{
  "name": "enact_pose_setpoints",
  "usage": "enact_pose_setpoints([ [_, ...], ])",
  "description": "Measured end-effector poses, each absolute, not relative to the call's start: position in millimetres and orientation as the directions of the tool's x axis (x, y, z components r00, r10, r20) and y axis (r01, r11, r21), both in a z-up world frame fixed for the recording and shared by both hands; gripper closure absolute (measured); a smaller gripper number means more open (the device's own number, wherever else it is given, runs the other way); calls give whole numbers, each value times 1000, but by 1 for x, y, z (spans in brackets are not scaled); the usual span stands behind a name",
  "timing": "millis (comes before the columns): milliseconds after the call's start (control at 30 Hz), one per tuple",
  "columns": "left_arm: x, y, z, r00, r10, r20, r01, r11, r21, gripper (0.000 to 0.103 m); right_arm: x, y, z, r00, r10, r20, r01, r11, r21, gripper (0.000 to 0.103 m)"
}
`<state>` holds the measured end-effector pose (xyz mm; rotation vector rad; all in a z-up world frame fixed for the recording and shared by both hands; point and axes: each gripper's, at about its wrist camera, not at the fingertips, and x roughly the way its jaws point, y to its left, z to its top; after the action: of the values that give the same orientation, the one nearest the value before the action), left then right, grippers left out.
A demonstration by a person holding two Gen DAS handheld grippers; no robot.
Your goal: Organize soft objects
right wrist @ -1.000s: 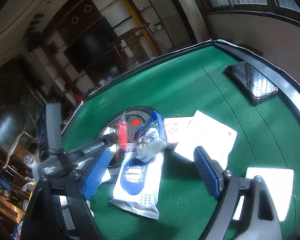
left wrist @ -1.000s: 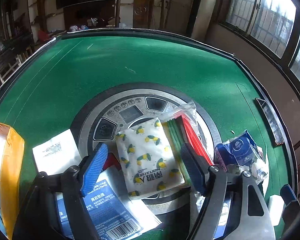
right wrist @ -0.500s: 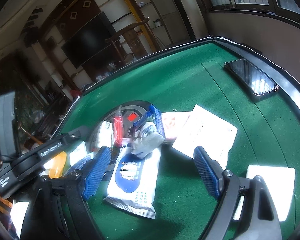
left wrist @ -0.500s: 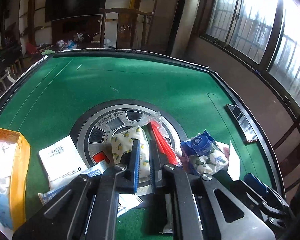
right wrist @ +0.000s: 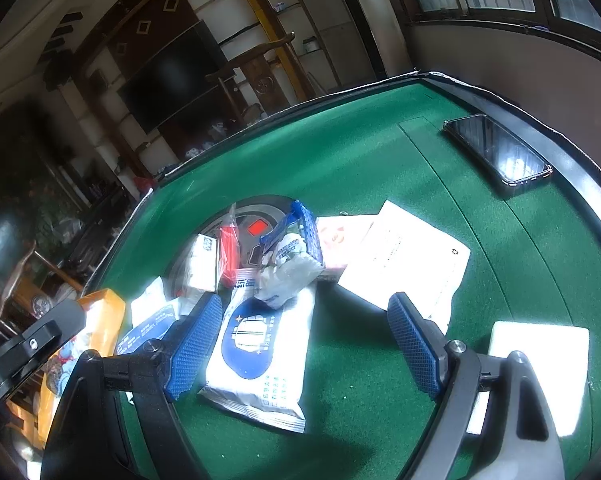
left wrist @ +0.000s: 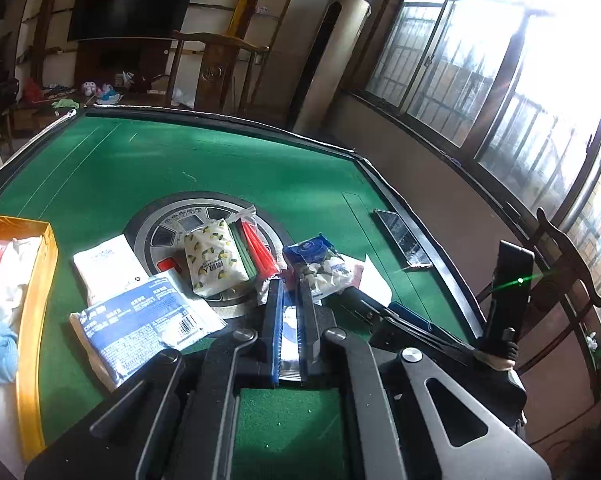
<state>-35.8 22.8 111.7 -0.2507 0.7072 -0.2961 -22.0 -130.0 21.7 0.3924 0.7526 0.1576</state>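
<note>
Soft packs lie on the green table: a lemon-print tissue pack point(left wrist: 214, 258), a red-and-green zip bag point(left wrist: 256, 248), a blue cotton-ball bag point(left wrist: 320, 266) and a blue-label wipes pack point(left wrist: 148, 316). My left gripper point(left wrist: 289, 292) is shut with nothing gripped, raised above a white-and-blue wipes pack that shows through the gap. My right gripper point(right wrist: 304, 320) is open above that same wipes pack point(right wrist: 260, 352). The cotton-ball bag point(right wrist: 288, 264) lies on its far end.
A yellow box point(left wrist: 36, 280) holding cloths stands at the left. A phone point(right wrist: 496, 152) lies near the table's far right edge. White packs point(right wrist: 404, 260) point(right wrist: 540, 364) lie right of the pile. The table's round centre panel point(left wrist: 160, 224) sits under the packs.
My left gripper shut empty over the lemon pack, then pulled back and to the right, higher above the table. The right gripper has barely moved and stays open.
</note>
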Motion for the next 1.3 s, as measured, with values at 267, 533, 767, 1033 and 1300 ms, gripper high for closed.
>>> enact_pose_setpoints([
  [267, -71, 21, 110, 709, -429, -560, 241, 893, -380, 99, -22, -123, 22, 718, 274, -640, -11, 924, 383, 22],
  [533, -57, 70, 97, 703, -390, -594, 137, 895, -424, 97, -23, -125, 22, 718, 285, -635, -12, 917, 399, 22],
  [767, -6, 82, 78, 681, -310, -663, 6, 908, -419, 38, -23, -126, 23, 717, 301, -628, -16, 909, 417, 22],
  [1033, 74, 49, 54, 640, -229, -733, -13, 951, -309, 38, -19, -121, 23, 710, 305, -634, -31, 914, 405, 22],
  [1300, 103, 35, 19, 573, -214, -791, -22, 961, -276, 49, -18, -118, 24, 713, 302, -632, -37, 917, 397, 22],
])
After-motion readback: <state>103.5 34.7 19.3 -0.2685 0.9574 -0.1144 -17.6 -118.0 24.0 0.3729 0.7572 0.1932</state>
